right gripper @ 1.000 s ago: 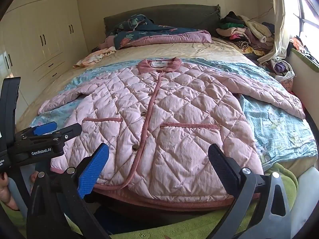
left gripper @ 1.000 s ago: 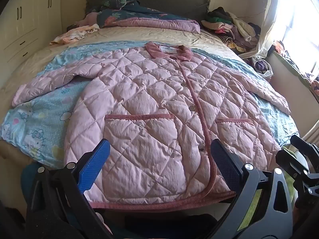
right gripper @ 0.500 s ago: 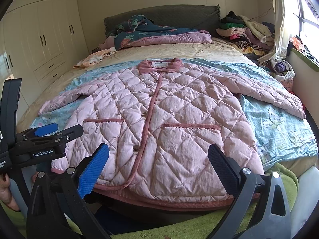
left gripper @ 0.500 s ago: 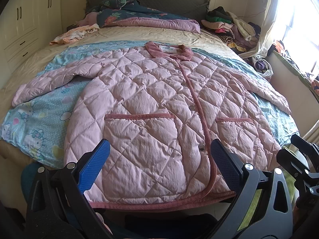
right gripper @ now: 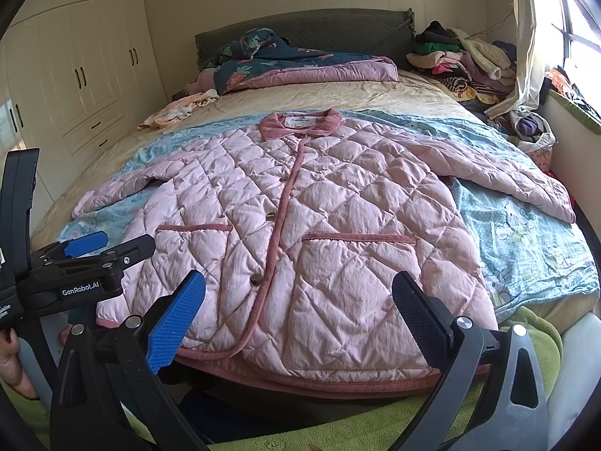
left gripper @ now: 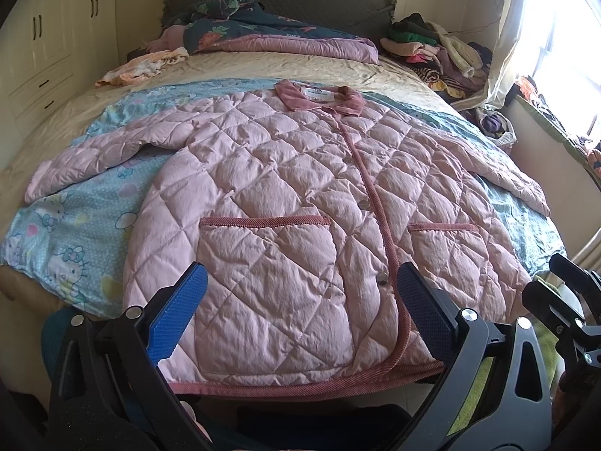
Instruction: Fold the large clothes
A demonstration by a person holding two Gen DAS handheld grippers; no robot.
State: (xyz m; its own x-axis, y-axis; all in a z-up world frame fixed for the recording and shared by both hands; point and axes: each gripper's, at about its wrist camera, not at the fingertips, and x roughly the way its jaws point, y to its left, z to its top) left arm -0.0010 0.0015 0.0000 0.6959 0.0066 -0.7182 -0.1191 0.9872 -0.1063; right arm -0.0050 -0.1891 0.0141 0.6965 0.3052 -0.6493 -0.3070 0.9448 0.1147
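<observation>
A large pink quilted jacket (left gripper: 285, 203) lies flat and buttoned on the bed, collar toward the headboard, both sleeves spread out to the sides; it also shows in the right wrist view (right gripper: 300, 233). Its hem hangs at the bed's near edge. My left gripper (left gripper: 300, 315) is open and empty, held just short of the hem over the left pocket side. My right gripper (right gripper: 298, 312) is open and empty, held before the hem near the right pocket. The left gripper's body (right gripper: 75, 263) shows at the left of the right wrist view.
A light blue cartoon sheet (left gripper: 75, 233) lies under the jacket. A folded quilt (left gripper: 285, 34) lies at the headboard, a small garment (left gripper: 142, 67) at the far left, a clothes pile (right gripper: 465, 60) at the far right. Wardrobes (right gripper: 82, 75) stand left. A green cover (right gripper: 338, 432) lies below.
Both grippers have drifted very slightly; the jacket has not moved and both grippers stay open.
</observation>
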